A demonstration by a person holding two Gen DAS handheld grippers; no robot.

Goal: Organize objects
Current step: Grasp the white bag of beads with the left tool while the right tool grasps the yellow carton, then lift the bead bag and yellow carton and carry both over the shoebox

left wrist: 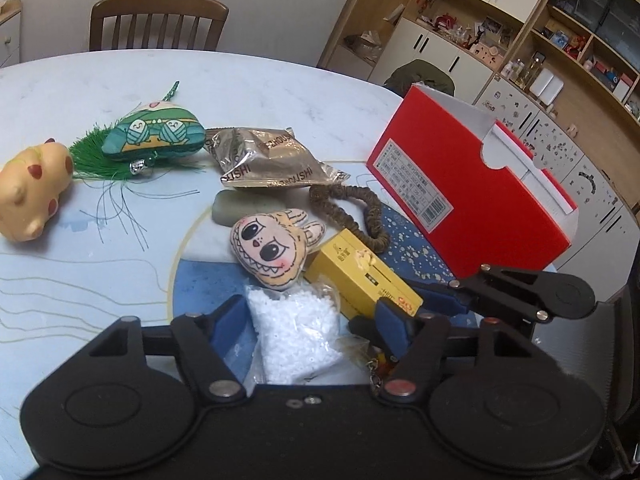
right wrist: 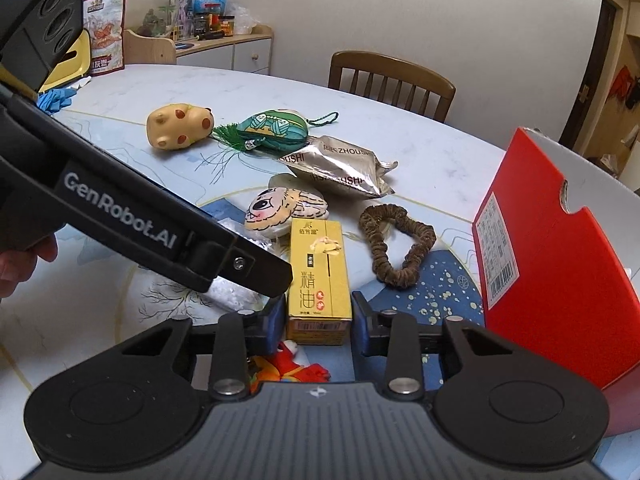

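Observation:
A yellow carton (right wrist: 319, 276) lies on the round table (right wrist: 132, 92). My right gripper (right wrist: 319, 320) has a blue pad pressed against each side of the carton's near end, shut on it. A clear bag of white beads (left wrist: 294, 332) lies between the fingers of my left gripper (left wrist: 310, 324), which is open and straddles it with a gap on the right. In the right wrist view the left gripper's body (right wrist: 168, 224) crosses above the bag. The open red box (left wrist: 472, 184) stands at the right table edge.
Beyond the carton lie a plush monster face (left wrist: 268, 248), a brown scrunchie (left wrist: 360, 208), a silver snack pouch (left wrist: 272, 160), a grey-green bar (left wrist: 240, 208), a green tasselled sachet (left wrist: 156, 136) and a yellow spotted toy (left wrist: 32, 192). A red toy (right wrist: 296, 368) lies under my right gripper. A wooden chair (left wrist: 156, 24) stands behind the table.

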